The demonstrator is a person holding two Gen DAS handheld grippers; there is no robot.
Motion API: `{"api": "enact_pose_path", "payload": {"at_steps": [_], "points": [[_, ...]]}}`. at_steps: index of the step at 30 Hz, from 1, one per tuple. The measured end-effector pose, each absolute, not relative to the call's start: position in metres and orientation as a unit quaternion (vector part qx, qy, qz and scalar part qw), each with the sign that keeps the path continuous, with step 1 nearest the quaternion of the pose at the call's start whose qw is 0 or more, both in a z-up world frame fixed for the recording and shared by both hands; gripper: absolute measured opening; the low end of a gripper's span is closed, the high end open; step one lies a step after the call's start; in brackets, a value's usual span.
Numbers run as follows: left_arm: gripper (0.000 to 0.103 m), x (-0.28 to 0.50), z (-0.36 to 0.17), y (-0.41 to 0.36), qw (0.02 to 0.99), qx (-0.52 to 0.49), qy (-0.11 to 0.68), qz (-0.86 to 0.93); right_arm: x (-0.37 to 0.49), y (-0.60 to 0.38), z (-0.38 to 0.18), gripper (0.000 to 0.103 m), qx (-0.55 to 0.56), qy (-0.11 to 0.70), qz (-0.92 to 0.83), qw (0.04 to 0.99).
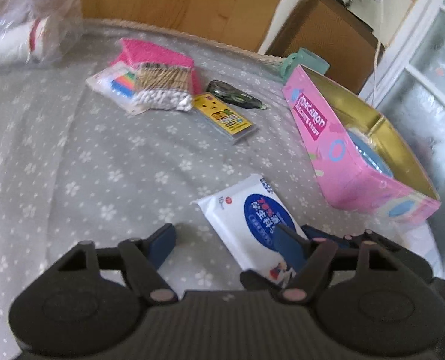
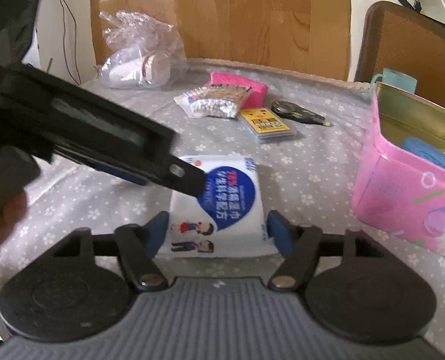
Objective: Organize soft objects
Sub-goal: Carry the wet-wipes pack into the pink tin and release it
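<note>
The wet-wipe pack (image 2: 216,204) lies flat on the grey floral cloth (image 2: 297,180) — left of the pink box (image 2: 402,198). Right gripper (image 2: 216,234) straddles its near end, blue pads (image 2: 158,234) at the pack's edges; whether they press is unclear. Left gripper (image 1: 225,246) — jaws apart, nothing gripped.

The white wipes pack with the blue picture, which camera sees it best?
The right wrist view. There the wipes pack lies nearly square between the right gripper fingers, with only a top corner covered by the left gripper. The left wrist view shows the pack slanted, its lower end hidden behind a finger.
</note>
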State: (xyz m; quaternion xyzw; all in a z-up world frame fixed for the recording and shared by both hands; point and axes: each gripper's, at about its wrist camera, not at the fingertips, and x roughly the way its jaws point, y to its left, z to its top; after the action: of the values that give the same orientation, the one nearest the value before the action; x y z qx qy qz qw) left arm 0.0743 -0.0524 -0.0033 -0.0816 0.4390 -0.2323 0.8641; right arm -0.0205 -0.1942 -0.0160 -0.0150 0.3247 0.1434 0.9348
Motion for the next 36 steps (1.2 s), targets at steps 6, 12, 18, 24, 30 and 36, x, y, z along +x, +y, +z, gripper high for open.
{"api": "enact_pose_path", "payload": {"at_steps": [6,12,18,24,30,36], "points": [[0.047,0.066,0.010,-0.072,0.861,-0.066,0.429,-0.265,-0.033,-0.200,-0.006,0.068,-0.008,0.270,0.135,0.953],[0.047,0.073,0.058,-0.103,0.874,-0.054,0.369,-0.311,-0.039,-0.227,0.029,0.068,-0.022,0.179,0.072,0.981],[0.047,0.088,0.085,-0.174,0.871,-0.016,0.340,-0.354,-0.028,-0.285,0.041,0.069,0.004,0.161,0.011,0.987],[0.049,0.109,0.065,-0.241,0.864,0.017,0.358,-0.353,0.006,-0.341,0.026,0.070,0.052,0.203,-0.010,0.978],[0.051,0.125,0.048,-0.258,0.868,0.037,0.369,-0.330,0.015,-0.350,0.013,0.078,0.063,0.209,-0.026,0.975],[0.054,0.115,0.060,-0.226,0.878,0.019,0.339,-0.338,0.005,-0.337,0.024,0.070,0.075,0.185,-0.029,0.979]]}}
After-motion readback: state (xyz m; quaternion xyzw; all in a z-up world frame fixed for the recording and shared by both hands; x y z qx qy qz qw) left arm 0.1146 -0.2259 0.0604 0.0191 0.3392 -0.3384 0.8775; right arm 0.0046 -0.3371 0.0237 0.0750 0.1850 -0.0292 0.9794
